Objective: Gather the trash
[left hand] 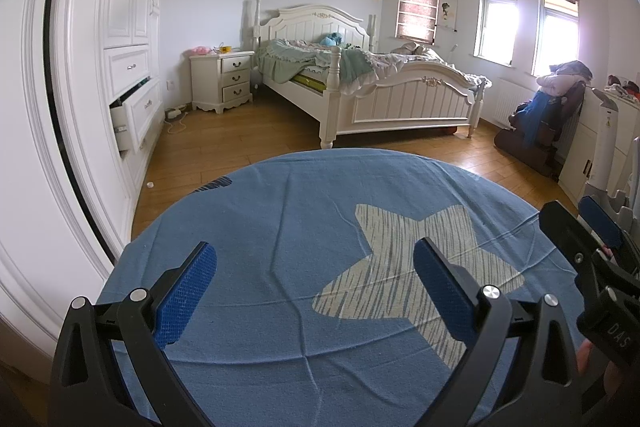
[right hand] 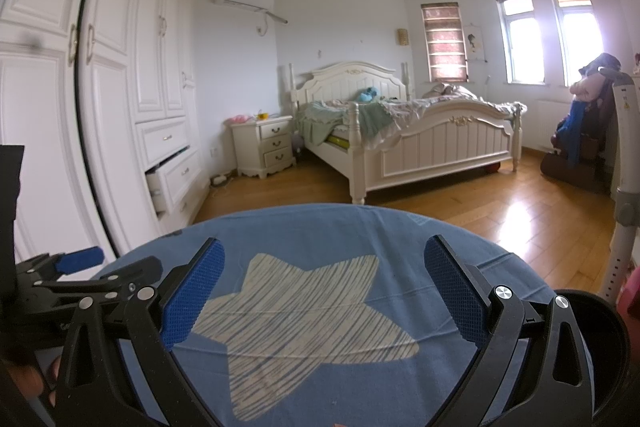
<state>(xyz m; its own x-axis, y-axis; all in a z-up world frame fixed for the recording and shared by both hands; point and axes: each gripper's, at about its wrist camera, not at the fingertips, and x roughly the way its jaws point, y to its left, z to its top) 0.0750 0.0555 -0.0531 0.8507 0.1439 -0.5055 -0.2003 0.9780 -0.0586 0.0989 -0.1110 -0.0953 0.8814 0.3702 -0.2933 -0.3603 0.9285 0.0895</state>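
Both grippers hover side by side above a blue cloth with a pale striped star print (left hand: pixel 288 227), and both are spread wide with nothing between the fingers. The left gripper (left hand: pixel 314 291) shows its blue textured pads (left hand: pixel 184 295) well apart over the cloth; the right gripper (right hand: pixel 324 291) is equally released, its pads (right hand: pixel 192 295) framing the star (right hand: pixel 304 319). In the left view the right gripper's black finger and blue pad intrude at the right edge.

No trash lies on the cloth between the fingers. The only candidate I can make out is a small white round object on the wooden floor (left hand: pixel 150 184), close to the base of the tall white panelled wardrobe (left hand: pixel 80 67), left of the cloth's far edge. It is too small to tell what it is, and it shows no long axis or pointing direction.

Beyond the cloth stand a cream wooden bed with rumpled green bedding (left hand: pixel 360 83), a white three-drawer nightstand (left hand: pixel 222 79) beside it, and a wardrobe drawer hanging open (left hand: pixel 132 119). At the lower right of the right view sits a dark round rim (right hand: pixel 600 327), partly hidden.
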